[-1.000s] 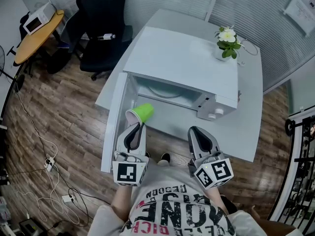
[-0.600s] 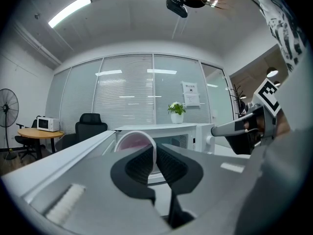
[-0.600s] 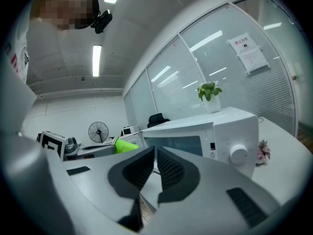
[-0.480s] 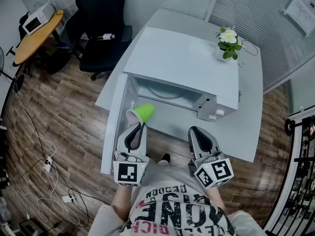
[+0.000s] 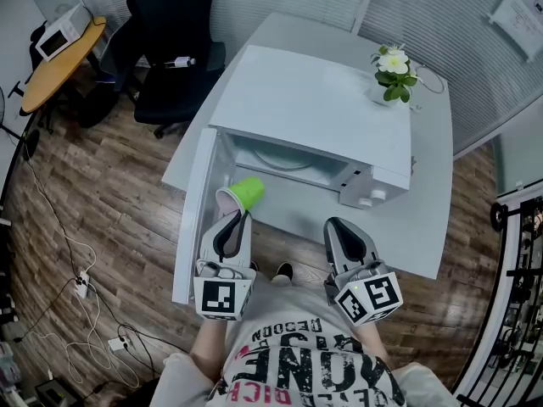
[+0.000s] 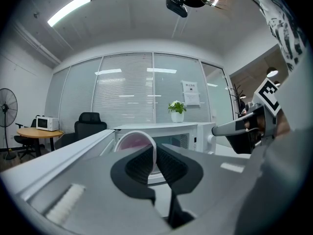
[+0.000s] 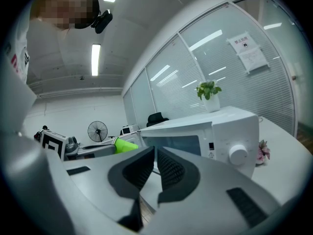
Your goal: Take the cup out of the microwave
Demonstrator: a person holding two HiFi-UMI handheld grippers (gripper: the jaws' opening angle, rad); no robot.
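Observation:
A green paper cup (image 5: 244, 194) lies on its side in front of the open white microwave (image 5: 316, 100), mouth toward me. My left gripper (image 5: 241, 218) is shut on its rim. In the left gripper view the cup's white rim and pinkish inside (image 6: 134, 142) stand pinched between the dark pads (image 6: 171, 164). My right gripper (image 5: 336, 225) hovers to the right, off the table's front edge, shut and empty. From the right gripper view the cup (image 7: 124, 145) shows at the left, beyond the shut right gripper (image 7: 155, 152).
The microwave door (image 5: 193, 219) hangs open to the left, beside my left gripper. The microwave sits on a white table (image 5: 426, 214) with a potted plant (image 5: 392, 73) at the back. A black office chair (image 5: 174, 41) and a round wooden table (image 5: 59, 62) stand at the far left.

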